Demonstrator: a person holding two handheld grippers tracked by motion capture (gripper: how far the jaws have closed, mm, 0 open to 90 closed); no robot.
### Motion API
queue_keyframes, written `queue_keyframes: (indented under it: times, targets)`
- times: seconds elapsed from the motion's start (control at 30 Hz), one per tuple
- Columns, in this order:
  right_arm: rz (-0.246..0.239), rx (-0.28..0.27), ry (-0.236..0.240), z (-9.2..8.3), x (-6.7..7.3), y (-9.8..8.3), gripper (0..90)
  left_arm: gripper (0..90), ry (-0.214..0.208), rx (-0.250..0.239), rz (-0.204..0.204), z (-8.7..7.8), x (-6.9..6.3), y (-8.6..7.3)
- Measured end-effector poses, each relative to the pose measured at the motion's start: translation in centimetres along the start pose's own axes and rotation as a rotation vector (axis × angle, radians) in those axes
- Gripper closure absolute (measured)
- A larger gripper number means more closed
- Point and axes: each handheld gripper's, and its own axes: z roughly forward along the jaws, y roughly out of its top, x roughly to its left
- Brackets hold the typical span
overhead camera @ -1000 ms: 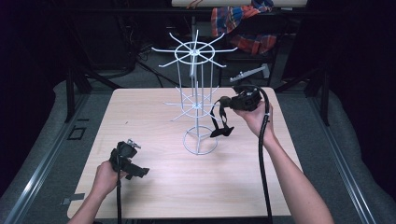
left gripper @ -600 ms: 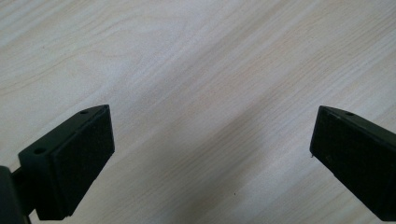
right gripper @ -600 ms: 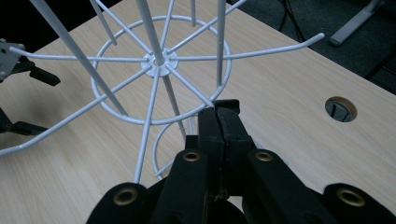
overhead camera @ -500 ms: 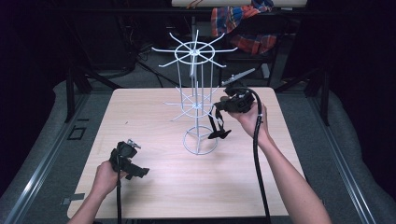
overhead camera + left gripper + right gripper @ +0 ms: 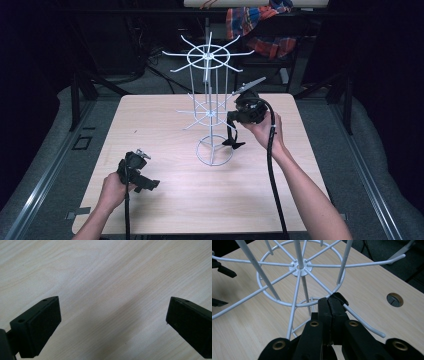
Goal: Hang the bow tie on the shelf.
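White wire rack (image 5: 298, 267) prong pinched by right hand-held gripper (image 5: 331, 298)

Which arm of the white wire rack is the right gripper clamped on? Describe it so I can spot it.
On the wooden table stands a white wire rack with two tiers of spokes. The right gripper is shut on a lower-tier spoke, the one pointing toward the table's right edge.
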Motion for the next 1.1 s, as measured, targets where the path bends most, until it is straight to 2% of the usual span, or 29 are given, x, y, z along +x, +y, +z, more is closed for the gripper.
queue_keyframes:
  times: [0.5,0.73,0.97,1.1]
  targets:
    - [0.013,0.004,0.016,0.2,-0.3,-0.6,87.4,0.0,-0.005,0.007,0.002,0.0,0.0,0.0]
    - [0.011,0.003,0.034,-0.1,-0.3,-1.0,80.2,0.0,-0.008,0.006,0.004,0.0,-0.1,0.1]
    - [-0.002,0.002,0.031,-1.3,-0.2,-1.2,70.4,0.0,-0.007,0.008,0.003,0.0,-0.1,0.1]
    - [0.006,-0.014,0.036,-2.1,-0.5,-1.6,64.9,0.0,-0.007,0.009,0.002,0.0,-0.1,0.0]
